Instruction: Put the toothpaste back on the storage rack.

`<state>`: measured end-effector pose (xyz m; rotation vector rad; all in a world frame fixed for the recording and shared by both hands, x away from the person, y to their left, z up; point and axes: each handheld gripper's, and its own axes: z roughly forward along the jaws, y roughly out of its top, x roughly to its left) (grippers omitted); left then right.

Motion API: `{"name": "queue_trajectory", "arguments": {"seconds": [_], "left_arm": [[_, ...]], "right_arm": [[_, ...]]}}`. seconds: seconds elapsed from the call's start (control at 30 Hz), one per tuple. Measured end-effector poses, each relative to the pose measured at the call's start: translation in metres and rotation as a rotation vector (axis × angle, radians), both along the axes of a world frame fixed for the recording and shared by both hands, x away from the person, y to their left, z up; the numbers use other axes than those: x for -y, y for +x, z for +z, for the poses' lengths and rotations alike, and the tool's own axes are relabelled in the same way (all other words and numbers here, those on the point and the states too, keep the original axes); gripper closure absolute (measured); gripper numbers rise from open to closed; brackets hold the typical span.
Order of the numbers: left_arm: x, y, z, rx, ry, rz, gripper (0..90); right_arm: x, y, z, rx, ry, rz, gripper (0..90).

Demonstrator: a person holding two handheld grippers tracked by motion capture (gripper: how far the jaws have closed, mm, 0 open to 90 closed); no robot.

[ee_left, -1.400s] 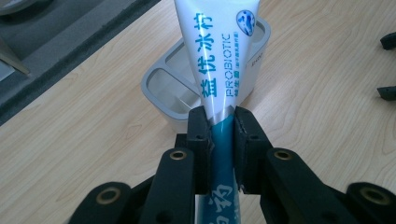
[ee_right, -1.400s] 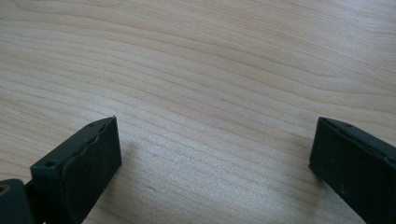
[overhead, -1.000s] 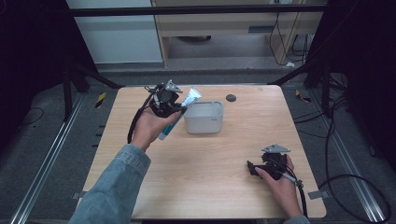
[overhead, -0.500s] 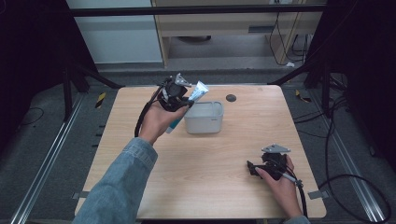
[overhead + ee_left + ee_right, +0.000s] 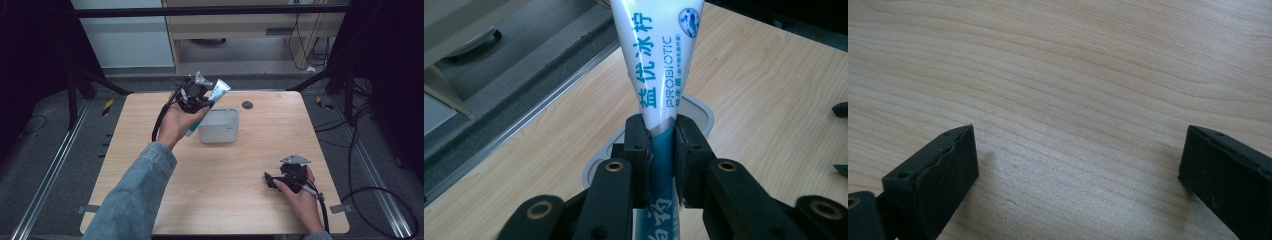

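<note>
A white and teal toothpaste tube [image 5: 659, 60] is pinched between the pads of my left gripper [image 5: 660, 150], which is shut on it. In the high view the left gripper [image 5: 196, 95] is raised over the far left rim of a grey rectangular bin [image 5: 220, 131], and the tube [image 5: 219, 90] slants up and to the right above it. The bin's rim [image 5: 704, 112] lies beneath the tube. My right gripper [image 5: 271, 181] rests low near the table's front right, held in a hand. Its jaws stand wide apart over bare wood [image 5: 1083, 160], nothing between them.
A small dark round disc [image 5: 247, 105] lies on the table behind the bin. The wooden table [image 5: 150, 165] has metal rails along both sides and cables on the floor at right. A cabinet stands beyond the far edge.
My left gripper has carried the tube to the right and slightly up, toward the bin. The right gripper has stayed put.
</note>
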<state>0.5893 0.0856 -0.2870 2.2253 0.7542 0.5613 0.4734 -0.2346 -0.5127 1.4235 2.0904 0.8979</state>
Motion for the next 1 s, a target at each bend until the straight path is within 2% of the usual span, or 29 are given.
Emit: {"name": "queue_trajectory", "arguments": {"seconds": [0.23,0.43,0.53,1.0], "left_arm": [[0.004,0.004,-0.001,0.008,0.003,-0.002,78.0],[0.004,0.019,-0.005,0.003,-0.003,0.03,78.0],[0.004,0.024,-0.007,-0.004,-0.022,0.039,78.1],[0.018,0.024,-0.006,0.034,-0.069,0.051,78.1]], "right_arm": [[0.0,0.0,0.0,0.0,0.0,-0.001,2.6],[0.0,0.0,0.0,0.0,-0.002,0.001,2.6],[0.0,0.0,0.0,0.0,-0.002,0.0,2.6],[0.0,0.0,0.0,0.0,-0.002,0.001,2.6]]}}
